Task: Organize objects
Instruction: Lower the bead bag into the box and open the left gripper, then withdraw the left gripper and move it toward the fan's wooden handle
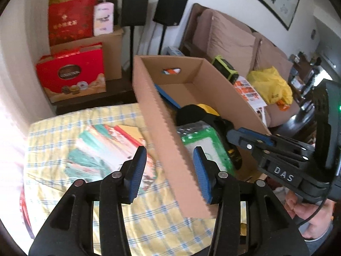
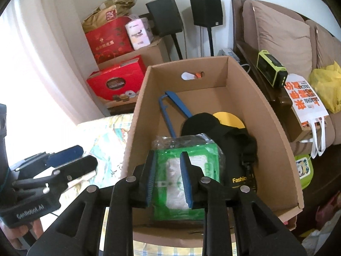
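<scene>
Right claw [image 2: 166,179] released above green packet [image 2: 187,183] inside cardboard box [image 2: 275,149]; left claw [image 1: 170,175] released, straddled box's left wall, likely steadying.

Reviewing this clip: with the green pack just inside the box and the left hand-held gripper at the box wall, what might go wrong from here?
1. The right hand-held gripper stands open around the green pack, which overlaps the black bag; closing may snag the crinkled wrap.
2. The left hand-held gripper straddles the cardboard box wall; squeezing or pulling could tilt the box.
3. The books beside the box could get shoved along the checked cloth.
</scene>
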`<move>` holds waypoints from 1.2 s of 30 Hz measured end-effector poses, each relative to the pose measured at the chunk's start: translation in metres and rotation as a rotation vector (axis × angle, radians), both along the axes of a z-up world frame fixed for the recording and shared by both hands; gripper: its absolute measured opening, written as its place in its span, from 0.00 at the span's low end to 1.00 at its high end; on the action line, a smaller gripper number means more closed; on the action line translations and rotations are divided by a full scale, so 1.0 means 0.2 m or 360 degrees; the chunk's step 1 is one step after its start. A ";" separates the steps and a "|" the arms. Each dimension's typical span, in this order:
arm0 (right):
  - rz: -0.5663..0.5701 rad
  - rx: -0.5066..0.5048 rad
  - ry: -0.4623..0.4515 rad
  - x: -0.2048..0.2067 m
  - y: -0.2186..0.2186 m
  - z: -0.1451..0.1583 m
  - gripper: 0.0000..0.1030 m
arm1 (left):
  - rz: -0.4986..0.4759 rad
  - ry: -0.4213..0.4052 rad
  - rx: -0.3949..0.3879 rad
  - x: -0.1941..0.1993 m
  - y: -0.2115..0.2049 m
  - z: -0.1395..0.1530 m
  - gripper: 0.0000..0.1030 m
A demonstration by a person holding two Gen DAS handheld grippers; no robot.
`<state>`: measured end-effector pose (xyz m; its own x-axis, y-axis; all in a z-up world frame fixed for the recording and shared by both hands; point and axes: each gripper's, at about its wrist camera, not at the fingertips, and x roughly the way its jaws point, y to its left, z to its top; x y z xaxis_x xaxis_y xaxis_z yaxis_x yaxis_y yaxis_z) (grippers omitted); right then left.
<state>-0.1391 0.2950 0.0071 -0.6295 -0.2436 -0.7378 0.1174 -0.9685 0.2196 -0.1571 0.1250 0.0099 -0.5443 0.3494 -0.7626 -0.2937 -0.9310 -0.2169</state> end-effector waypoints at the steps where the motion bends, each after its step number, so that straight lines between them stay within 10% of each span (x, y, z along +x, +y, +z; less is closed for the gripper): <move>1: 0.0004 0.0003 0.0003 0.00 -0.01 0.00 0.23 | 0.0018 0.0013 -0.0011 0.00 -0.02 0.01 0.52; 11: 0.0034 0.0010 0.0041 0.02 -0.13 0.04 0.57 | 0.0170 0.0073 -0.0045 0.01 -0.23 0.02 0.90; 29: 0.0172 0.0035 0.0052 0.03 -0.45 0.09 1.00 | 0.0350 0.0114 -0.0098 0.07 -0.63 0.02 1.00; 36: 0.0218 0.0065 0.0046 0.03 -0.59 0.08 1.00 | 0.0402 0.0115 -0.0122 0.10 -0.79 0.01 1.00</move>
<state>-0.1341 0.1780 0.0235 -0.6133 -0.2991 -0.7310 0.2549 -0.9509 0.1752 -0.1377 -0.0321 0.0111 -0.6609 0.1384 -0.7376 -0.0620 -0.9896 -0.1301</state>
